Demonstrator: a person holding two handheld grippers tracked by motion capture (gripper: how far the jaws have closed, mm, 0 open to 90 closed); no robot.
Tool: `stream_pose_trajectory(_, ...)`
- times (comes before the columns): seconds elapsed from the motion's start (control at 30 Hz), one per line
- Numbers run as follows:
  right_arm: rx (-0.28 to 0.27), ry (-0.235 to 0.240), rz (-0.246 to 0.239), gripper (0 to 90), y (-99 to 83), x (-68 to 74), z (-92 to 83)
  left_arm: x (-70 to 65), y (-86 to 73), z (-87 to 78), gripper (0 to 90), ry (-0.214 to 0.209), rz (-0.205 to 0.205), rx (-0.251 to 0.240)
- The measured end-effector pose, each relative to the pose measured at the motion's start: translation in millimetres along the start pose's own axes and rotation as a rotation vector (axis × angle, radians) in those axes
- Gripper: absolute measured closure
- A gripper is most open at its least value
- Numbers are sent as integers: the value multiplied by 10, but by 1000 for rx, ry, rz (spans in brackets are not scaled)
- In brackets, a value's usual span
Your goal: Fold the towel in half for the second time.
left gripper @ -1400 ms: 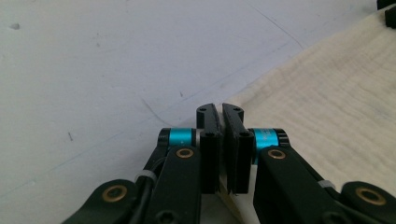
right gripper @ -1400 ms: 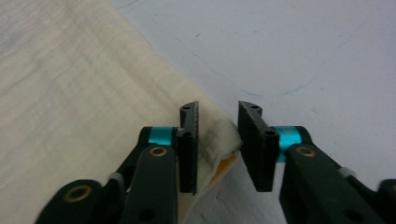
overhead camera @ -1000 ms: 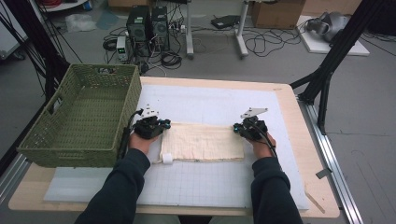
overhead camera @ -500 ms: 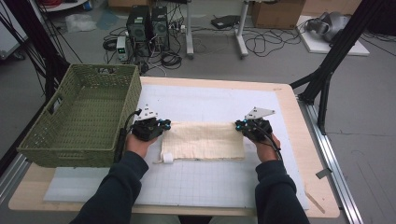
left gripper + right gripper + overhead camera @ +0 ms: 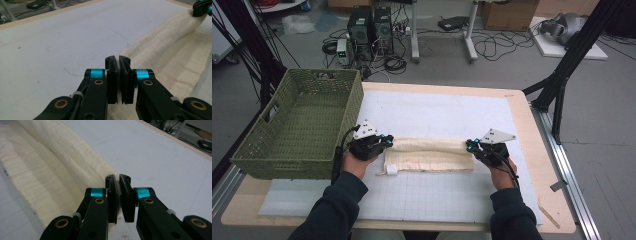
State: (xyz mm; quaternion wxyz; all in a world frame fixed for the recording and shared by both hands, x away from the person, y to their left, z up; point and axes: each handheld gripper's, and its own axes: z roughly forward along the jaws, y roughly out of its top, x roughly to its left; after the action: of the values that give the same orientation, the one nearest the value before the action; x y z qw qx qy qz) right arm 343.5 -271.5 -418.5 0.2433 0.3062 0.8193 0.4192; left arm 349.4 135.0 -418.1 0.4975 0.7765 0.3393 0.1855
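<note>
Cream ribbed cloth folded long, left gripper and right gripper clamping its ends, woven green basket beside.

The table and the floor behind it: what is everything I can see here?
cloth: one, cream, folded strip on the mat, an end in each gripper
basket: one, green wicker, table's left edge
mat: one, white, covers the table
table: one, light wood
computer towers: two, black, floor behind
cardboard box: one, brown, floor behind
left gripper: black, jaws shut on cloth
right gripper: black, jaws shut on cloth
</note>
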Motion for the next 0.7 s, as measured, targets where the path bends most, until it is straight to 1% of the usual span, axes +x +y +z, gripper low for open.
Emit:
stream_pose_trajectory(0.1,-5,8,-5,855,-44,56,-51,-50,-53,-39,849,-7,8,7)
stream_pose_trajectory(0.13,-3,12,-3,855,-63,81,-66,-72,-71,-47,846,-2,16,19)
stream_pose_trajectory(0.17,-1,18,-3,855,-83,106,-77,-93,-96,-56,845,0,25,18)
stream_pose_trajectory(0.27,20,27,-20,854,-148,165,-91,-134,-187,-63,844,-4,22,25)
stream_pose_trajectory(0.43,23,37,-21,853,-187,210,-113,-163,-293,-73,842,-8,12,38)
stream_pose_trajectory(0.5,29,39,-25,852,-199,221,-118,-172,-324,-78,838,-7,0,37)
stream_pose_trajectory(0.57,33,44,-26,851,-226,239,-112,-170,-346,-84,829,-7,-17,41)
stream_pose_trajectory(0.63,40,45,-22,850,-238,254,-110,-165,-352,-89,820,-7,-25,38)
stream_pose_trajectory(0.7,34,46,-23,850,-235,258,-112,-166,-354,-94,820,-7,-27,38)
